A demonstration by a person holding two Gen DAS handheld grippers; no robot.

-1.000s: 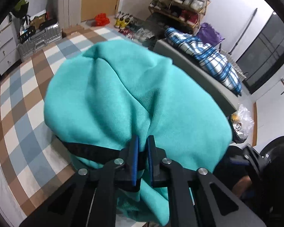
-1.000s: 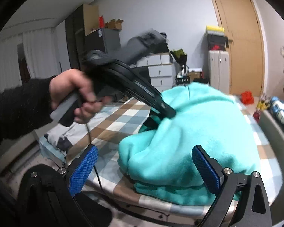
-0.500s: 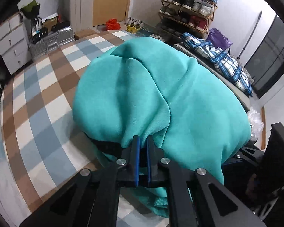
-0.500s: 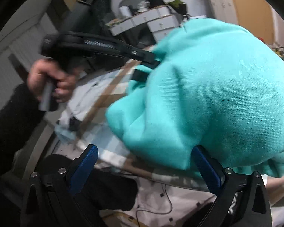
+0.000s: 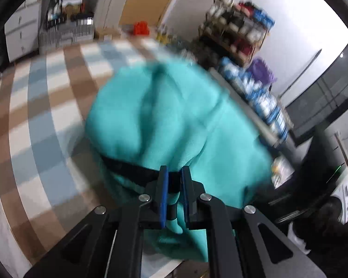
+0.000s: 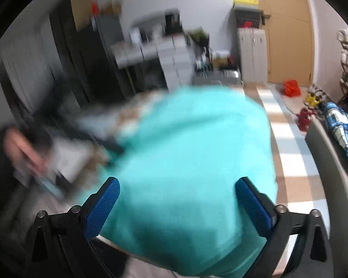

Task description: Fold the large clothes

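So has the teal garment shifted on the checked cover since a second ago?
Yes. In the left wrist view the teal garment, clamped in the left gripper, now covers less of the checked cover; more checks show on its left.

From my remote seat I can't read a single word, number, label or brand in either wrist view. Both pictures are smeared by motion, so whatever print might sit on the boxes and items on the shelf rack point(image 5: 239, 30) or on the yellow-lidded bin point(image 6: 246, 1) is too blurred to make out. The teal garment point(image 5: 174, 120) shows plain cloth with no legible tag or logo.
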